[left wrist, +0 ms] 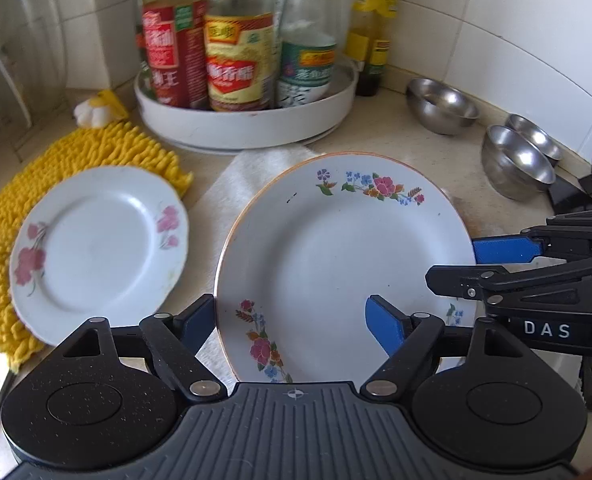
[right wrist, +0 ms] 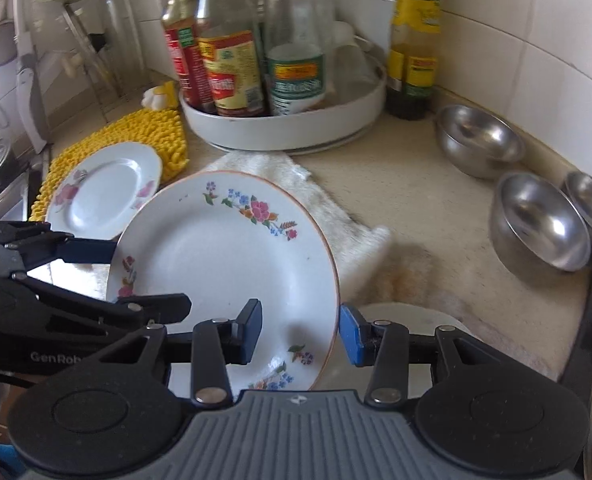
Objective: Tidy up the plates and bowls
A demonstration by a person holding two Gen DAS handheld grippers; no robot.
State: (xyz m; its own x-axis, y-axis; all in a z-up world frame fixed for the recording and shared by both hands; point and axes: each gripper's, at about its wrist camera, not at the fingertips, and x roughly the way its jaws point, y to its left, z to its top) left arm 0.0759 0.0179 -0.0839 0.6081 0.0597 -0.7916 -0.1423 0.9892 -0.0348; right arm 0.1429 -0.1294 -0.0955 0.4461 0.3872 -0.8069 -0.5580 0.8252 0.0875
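Observation:
A large white plate with flowers and an orange rim (left wrist: 335, 248) (right wrist: 224, 264) is held tilted above the counter between both grippers. My left gripper (left wrist: 292, 324) straddles its left rim, one finger under and one over. My right gripper (right wrist: 301, 332) straddles its right rim in the same way; it also shows in the left wrist view (left wrist: 507, 256). The left gripper also shows in the right wrist view (right wrist: 92, 264). A smaller pink-flowered plate (left wrist: 96, 248) (right wrist: 104, 192) lies on a yellow mat. Three steel bowls (left wrist: 441, 106) (left wrist: 515, 164) (right wrist: 477, 140) (right wrist: 539, 220) stand at the right.
A white round tray (left wrist: 244, 120) (right wrist: 288, 124) of sauce bottles stands at the back. A yellow shaggy mat (left wrist: 76, 152) (right wrist: 136, 132) lies left. A white cloth (left wrist: 236, 184) (right wrist: 335, 208) lies under the large plate. Tiled walls close the corner. A rack (right wrist: 92, 52) stands far left.

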